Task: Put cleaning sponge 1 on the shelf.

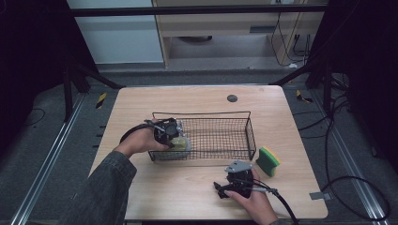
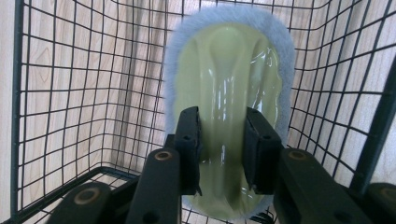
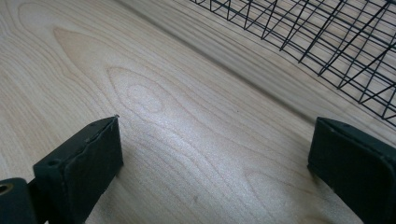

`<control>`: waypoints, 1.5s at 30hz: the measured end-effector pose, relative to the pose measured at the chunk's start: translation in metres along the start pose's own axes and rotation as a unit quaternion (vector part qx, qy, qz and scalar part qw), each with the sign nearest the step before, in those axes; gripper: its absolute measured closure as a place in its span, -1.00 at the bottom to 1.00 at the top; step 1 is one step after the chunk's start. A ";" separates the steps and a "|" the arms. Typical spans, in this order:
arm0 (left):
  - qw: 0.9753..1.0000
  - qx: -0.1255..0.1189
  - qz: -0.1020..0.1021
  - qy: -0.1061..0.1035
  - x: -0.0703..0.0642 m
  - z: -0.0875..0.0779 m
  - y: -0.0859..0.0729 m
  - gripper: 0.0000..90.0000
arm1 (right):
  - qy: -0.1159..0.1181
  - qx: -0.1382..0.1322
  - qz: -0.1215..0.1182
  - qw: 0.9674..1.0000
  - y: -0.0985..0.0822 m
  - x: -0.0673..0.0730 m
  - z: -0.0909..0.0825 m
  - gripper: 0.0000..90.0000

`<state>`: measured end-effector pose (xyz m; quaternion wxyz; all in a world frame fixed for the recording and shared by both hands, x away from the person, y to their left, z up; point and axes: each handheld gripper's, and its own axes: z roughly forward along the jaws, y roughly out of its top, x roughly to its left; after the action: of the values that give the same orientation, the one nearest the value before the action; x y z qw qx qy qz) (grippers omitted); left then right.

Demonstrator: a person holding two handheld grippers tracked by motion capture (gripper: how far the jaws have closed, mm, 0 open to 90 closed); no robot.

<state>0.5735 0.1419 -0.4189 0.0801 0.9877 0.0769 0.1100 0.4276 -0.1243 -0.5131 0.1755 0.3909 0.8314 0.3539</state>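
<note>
A pale green brush [image 2: 224,70] with a blue-grey fuzzy rim stands inside the black wire basket [image 1: 202,114], in its left end. My left gripper [image 2: 223,149] is shut on the brush's raised middle ridge, one pad on each side. In the high view the left gripper [image 1: 172,137] reaches into the basket from the left and the brush [image 1: 182,145] rests against the near wall. My right gripper [image 1: 220,189] lies on the wooden table [image 1: 187,187] in front of the basket. Its jaws stand open, with bare wood between them [image 3: 215,158].
A green and yellow sponge [image 1: 268,161] lies on the table just right of the basket. A dark round plug [image 1: 232,98] sits in the tabletop near the far edge. The basket's mesh [image 3: 327,37] runs across the upper right of the right gripper view.
</note>
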 end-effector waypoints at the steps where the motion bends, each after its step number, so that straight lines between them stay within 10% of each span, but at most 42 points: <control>1: 1.000 -0.002 0.000 0.000 0.000 0.000 0.000 0.49 | 0.000 0.000 0.000 1.000 0.000 0.000 0.000 -0.93; 11: 1.000 -0.026 -0.013 0.003 0.001 -0.014 -0.002 0.46 | 0.000 0.000 -0.001 1.000 0.000 0.000 0.000 -0.93; 32: 0.994 -0.068 -0.035 0.077 0.001 -0.045 -0.008 0.28 | -0.001 0.000 -0.001 1.000 0.000 0.000 0.000 -0.93; 39: 0.985 -0.085 -0.072 0.130 -0.006 -0.050 -0.008 -0.11 | -0.001 0.000 0.001 1.000 0.000 0.000 0.000 -0.93; 45: 0.971 -0.120 -0.143 0.146 -0.012 -0.059 -0.014 -0.76 | 0.002 0.003 -0.001 1.000 0.000 0.000 -0.001 -0.93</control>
<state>0.5464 0.1622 -0.3672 0.2008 0.9228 0.2144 0.2491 0.4267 -0.1249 -0.5125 0.1727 0.3898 0.8332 0.3521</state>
